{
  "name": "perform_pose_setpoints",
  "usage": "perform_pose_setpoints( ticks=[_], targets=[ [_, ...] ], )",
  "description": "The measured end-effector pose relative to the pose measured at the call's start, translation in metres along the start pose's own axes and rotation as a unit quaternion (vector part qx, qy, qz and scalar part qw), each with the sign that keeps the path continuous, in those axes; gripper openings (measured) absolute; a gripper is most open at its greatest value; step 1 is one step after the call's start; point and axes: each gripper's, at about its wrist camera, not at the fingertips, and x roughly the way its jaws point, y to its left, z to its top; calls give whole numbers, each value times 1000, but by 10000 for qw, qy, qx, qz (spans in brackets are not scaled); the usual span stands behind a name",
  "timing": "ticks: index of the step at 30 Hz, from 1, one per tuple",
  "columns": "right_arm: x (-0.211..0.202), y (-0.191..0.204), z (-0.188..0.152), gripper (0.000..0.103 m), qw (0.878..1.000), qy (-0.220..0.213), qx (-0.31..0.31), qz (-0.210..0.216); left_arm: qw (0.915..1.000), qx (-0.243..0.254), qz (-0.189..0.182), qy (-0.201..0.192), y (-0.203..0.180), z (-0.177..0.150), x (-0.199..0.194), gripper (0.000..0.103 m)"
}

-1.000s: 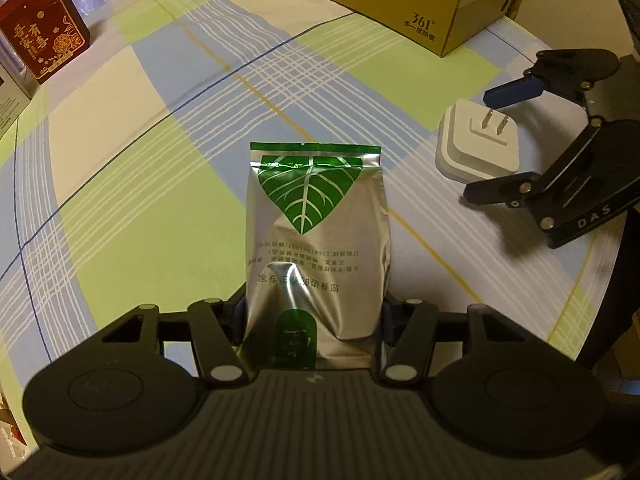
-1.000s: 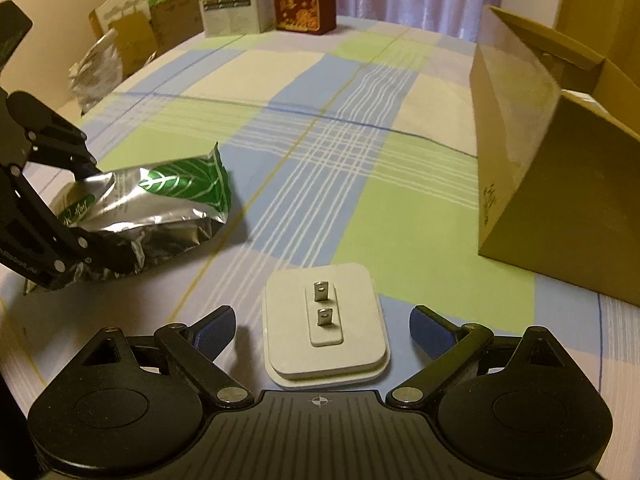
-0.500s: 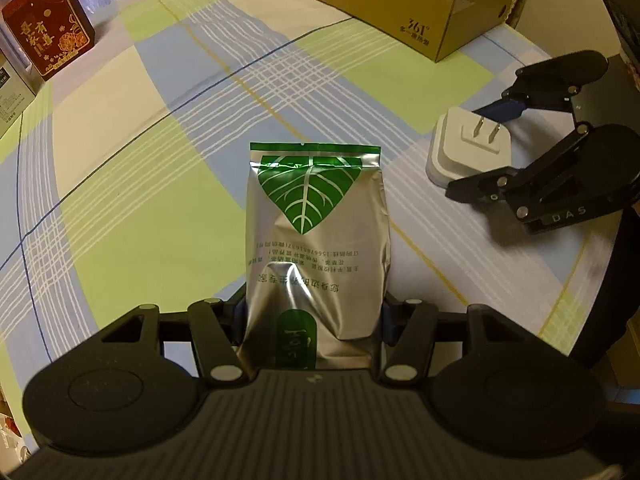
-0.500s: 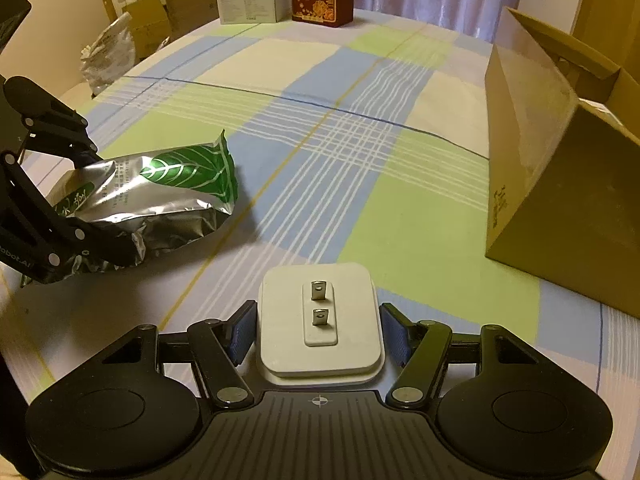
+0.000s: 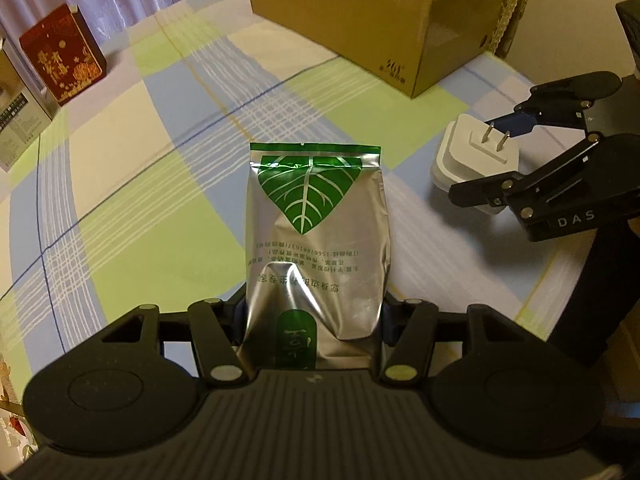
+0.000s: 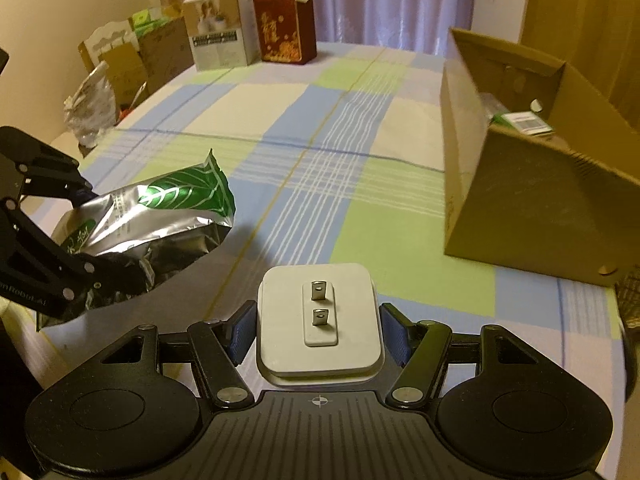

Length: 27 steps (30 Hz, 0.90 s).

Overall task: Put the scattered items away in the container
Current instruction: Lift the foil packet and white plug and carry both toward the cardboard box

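I see dim yellowish indoor light, glare on the crinkled silver foil pouch (image 5: pixel 316 248), fisheye-bent edges, dark vignetted corners, slight softness.

Wide bare stretch of checked worktop (image 6: pixel 320 168) lies between both claws and cardboard box (image 6: pixel 532 200). Box stands far right, open top, near wall upright (items already inside). Far left edge crowded: red carton (image 6: pixel 286 26), white carton (image 6: pixel 220 32), paper bags (image 6: pixel 132 60), crumpled foil bag (image 6: pixel 92 104). Left claw (image 5: pixel 312 316) and right claw (image 6: pixel 318 332) near each other, gap between them open.
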Motion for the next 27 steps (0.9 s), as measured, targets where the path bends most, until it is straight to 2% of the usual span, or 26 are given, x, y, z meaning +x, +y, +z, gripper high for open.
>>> perform_pose_setpoints(
  ticks=[12,27],
  targets=[
    [-56,-3,1,67,9987,-433,215,-168,9991,141,25,-392,-39,15,-50,55],
    [-91,-20,-13,67,9960,-630,550,-323,9970,224,-103,-729,-69,36,-76,55]
  ],
)
